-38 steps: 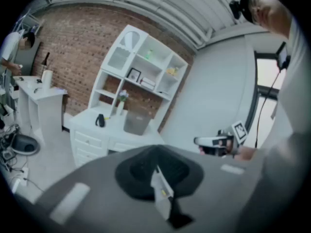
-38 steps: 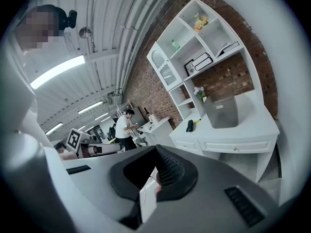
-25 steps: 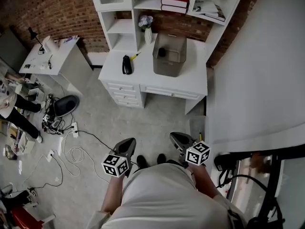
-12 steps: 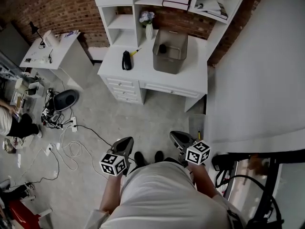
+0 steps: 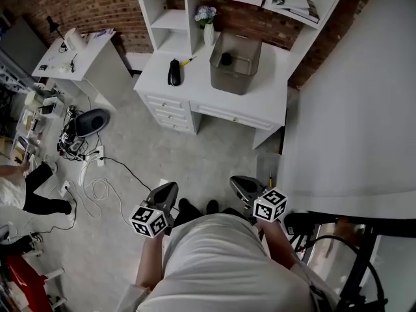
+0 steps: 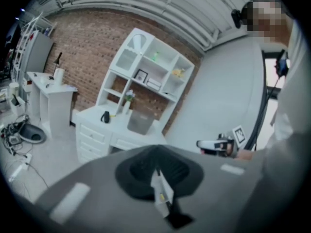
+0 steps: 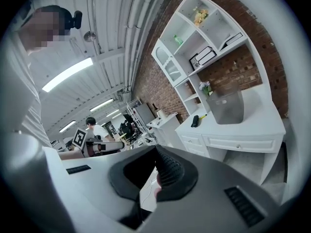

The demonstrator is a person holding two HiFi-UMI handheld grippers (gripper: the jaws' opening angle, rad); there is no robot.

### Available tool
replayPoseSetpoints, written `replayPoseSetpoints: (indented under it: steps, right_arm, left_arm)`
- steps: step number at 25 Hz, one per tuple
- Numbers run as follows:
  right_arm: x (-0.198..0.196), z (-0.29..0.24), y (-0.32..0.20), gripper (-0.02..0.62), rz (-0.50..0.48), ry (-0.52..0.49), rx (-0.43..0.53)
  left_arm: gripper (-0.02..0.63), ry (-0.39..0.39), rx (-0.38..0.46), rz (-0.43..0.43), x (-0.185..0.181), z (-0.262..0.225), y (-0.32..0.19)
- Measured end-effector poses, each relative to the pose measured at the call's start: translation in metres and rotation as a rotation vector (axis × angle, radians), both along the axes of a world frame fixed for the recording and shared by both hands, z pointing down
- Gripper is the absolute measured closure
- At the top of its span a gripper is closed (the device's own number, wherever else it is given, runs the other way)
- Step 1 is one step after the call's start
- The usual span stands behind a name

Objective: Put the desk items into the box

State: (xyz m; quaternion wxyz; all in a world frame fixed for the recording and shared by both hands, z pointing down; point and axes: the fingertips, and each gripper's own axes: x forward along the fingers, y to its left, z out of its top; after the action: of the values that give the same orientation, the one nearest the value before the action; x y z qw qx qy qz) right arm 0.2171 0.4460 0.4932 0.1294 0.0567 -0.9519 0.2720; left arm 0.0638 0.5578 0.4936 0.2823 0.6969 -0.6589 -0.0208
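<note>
Grey left gripper [image 5: 170, 186] and right gripper [image 5: 236, 181] both have jaws closed together, holding nothing.

soft, even indoor light fills the head view, with only a faint shadow beneath the desk [image 5: 195, 83] far ahead of the fingertips and no glare. in the right gripper view a long ceiling light [image 7: 68, 74] up and left of the fingers burns bright white. both gripper views bend strongly: the shelves [image 7: 204, 38] beyond the tips curve, and black corners ring each round picture. close to the lens the left gripper [image 6: 156, 152] and the right gripper [image 7: 156, 149] are soft and out of focus, and the left gripper view is hazier and smeared throughout
</note>
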Motion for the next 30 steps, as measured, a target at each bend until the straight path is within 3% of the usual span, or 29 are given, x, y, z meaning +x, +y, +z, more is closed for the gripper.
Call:
replayPoseSetpoints:
  steps: [7,17,30]
  right_arm:
    - [0.011,0.004,-0.012,0.595,-0.002,-0.014,-0.031]
    - [0.004,0.009,-0.037,0.595,0.008,-0.021,-0.033]
    - [-0.047,0.008,-0.095,0.595,0.061,-0.004,-0.024]
  left_arm:
    - [0.603,0.007,-0.021,-0.036,0.01,0.004,-0.004]
    - [0.603,-0.022,-0.041,-0.027,-0.009,0.008,-0.036]
    - [0.603,-0.03,-0.055,0.038,-0.063,0.015,-0.103]
